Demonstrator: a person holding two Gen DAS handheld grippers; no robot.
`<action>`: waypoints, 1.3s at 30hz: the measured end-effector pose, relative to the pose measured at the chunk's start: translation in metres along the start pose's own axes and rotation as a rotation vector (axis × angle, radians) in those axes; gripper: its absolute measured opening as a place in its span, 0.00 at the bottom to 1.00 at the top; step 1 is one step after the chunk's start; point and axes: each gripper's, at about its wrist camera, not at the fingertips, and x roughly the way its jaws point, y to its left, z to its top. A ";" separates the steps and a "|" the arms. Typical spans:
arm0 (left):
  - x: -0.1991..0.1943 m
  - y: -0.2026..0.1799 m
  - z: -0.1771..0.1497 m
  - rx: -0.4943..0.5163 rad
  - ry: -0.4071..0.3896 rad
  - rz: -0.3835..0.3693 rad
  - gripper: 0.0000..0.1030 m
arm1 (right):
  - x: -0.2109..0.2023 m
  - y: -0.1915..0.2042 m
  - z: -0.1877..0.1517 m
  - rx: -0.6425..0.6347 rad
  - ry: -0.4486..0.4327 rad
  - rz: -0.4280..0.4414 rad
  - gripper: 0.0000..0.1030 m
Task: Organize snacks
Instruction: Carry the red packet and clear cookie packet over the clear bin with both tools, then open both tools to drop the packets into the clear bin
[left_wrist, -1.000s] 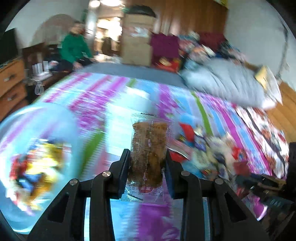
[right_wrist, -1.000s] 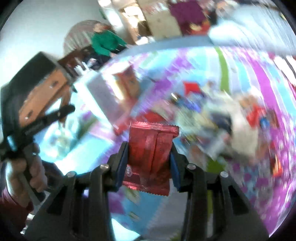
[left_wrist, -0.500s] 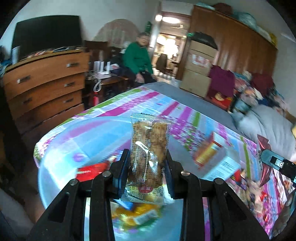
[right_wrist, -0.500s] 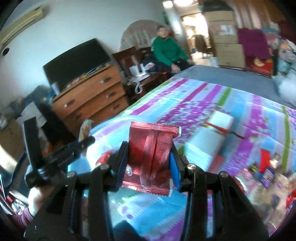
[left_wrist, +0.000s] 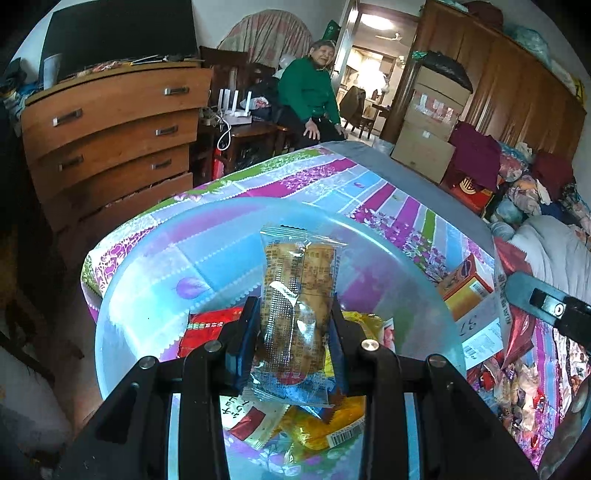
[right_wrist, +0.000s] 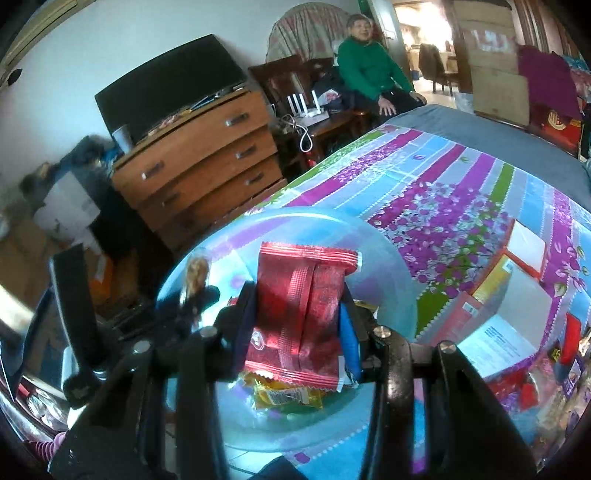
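Note:
My left gripper is shut on a clear packet of brown biscuits and holds it upright over a translucent blue bowl. The bowl holds red and yellow snack packets. My right gripper is shut on a red foil packet, also above the bowl. The left gripper also shows at the left of the right wrist view. The right gripper shows at the right edge of the left wrist view.
The bowl sits at the corner of a bed with a striped purple and blue cover. An orange and white box lies beside the bowl. A pile of loose snacks lies to the right. A wooden dresser stands beyond the bed edge.
Both grippers swung left from the snack pile to above the bowl, each still holding its packet. In the last half second they came closer over the bowl.

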 end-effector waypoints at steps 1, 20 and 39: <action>0.001 0.001 0.000 -0.001 0.002 0.000 0.34 | 0.000 0.001 0.000 -0.001 0.000 0.000 0.41; 0.006 0.003 0.003 -0.005 0.011 0.009 0.34 | 0.009 0.012 0.003 -0.012 0.008 0.012 0.41; 0.011 0.006 0.002 -0.025 0.037 0.036 0.56 | 0.018 0.021 0.001 -0.023 0.033 0.030 0.61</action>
